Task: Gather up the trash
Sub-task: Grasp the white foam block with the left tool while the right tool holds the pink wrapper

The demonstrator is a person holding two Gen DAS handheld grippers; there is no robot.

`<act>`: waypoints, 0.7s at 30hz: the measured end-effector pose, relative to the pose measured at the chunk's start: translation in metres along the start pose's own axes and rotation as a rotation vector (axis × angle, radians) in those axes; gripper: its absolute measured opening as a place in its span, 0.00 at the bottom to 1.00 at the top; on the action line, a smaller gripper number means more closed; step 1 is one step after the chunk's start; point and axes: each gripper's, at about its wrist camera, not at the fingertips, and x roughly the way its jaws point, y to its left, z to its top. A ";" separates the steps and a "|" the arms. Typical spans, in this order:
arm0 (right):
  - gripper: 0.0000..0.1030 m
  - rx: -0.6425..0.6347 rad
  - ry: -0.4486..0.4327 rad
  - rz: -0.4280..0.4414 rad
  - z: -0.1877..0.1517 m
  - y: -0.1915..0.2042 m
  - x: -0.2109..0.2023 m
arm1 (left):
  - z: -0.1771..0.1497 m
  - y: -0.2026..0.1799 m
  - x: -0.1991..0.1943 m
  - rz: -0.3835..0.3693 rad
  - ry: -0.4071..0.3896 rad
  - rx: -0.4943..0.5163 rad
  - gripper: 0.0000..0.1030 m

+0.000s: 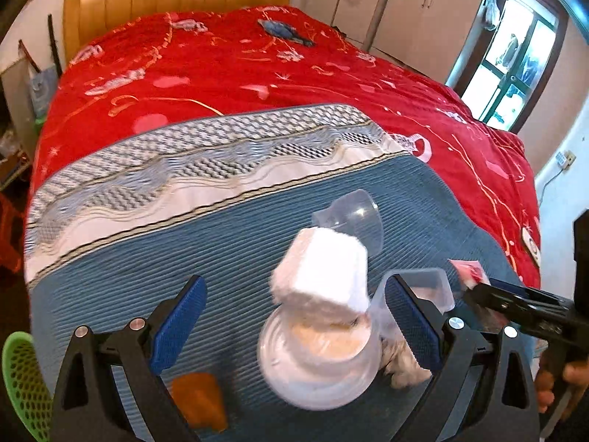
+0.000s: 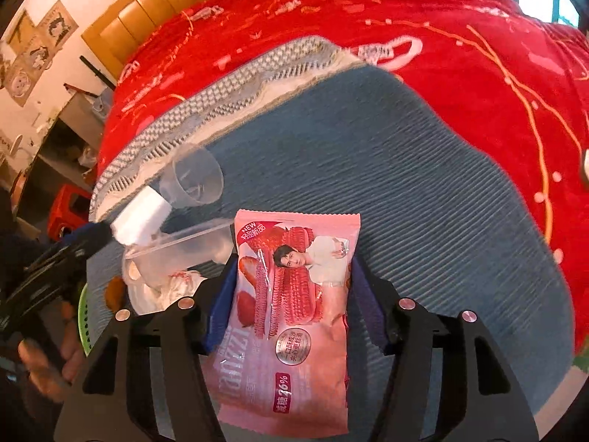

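**Pink wrapper caught, white wad up for grabs**

Pink snack packet (image 2: 294, 316) sits clamped between the right gripper (image 2: 294, 294) pads over the blue blanket (image 2: 405, 184). Left gripper (image 1: 294, 328) spread wide, nothing pinched, around a white foam chunk (image 1: 324, 269) on a round plastic tub (image 1: 320, 364).

Pink snack wrapper (image 2: 292, 316) upright; white wad (image 1: 322, 270) atop round tub (image 1: 320, 364).
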 end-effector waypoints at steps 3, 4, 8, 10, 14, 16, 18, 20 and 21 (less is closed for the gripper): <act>0.58 -0.004 -0.023 0.010 0.002 -0.002 -0.009 | 0.003 -0.005 0.010 -0.015 0.010 0.010 0.92; 0.58 -0.004 -0.030 0.013 0.002 -0.003 -0.012 | 0.003 -0.006 0.013 -0.018 0.012 0.015 0.92; 0.58 0.004 -0.049 0.031 0.003 -0.006 -0.021 | 0.001 -0.011 0.021 -0.026 0.025 0.041 0.78; 0.58 0.003 -0.053 0.033 0.002 -0.006 -0.024 | 0.000 -0.013 0.023 -0.034 0.029 0.046 0.70; 0.58 -0.001 -0.060 0.039 0.000 -0.004 -0.028 | -0.002 -0.015 0.021 -0.042 0.010 0.065 0.56; 0.58 -0.005 -0.069 0.040 -0.001 -0.003 -0.031 | -0.004 -0.016 0.016 -0.039 -0.002 0.071 0.55; 0.58 -0.010 -0.080 0.048 -0.002 0.001 -0.036 | -0.006 -0.015 0.008 -0.032 -0.027 0.075 0.55; 0.58 -0.018 -0.090 0.053 -0.004 0.004 -0.040 | -0.007 -0.014 -0.004 -0.030 -0.053 0.070 0.55; 0.58 -0.024 -0.097 0.060 -0.004 0.009 -0.043 | -0.008 -0.012 -0.011 -0.031 -0.067 0.064 0.55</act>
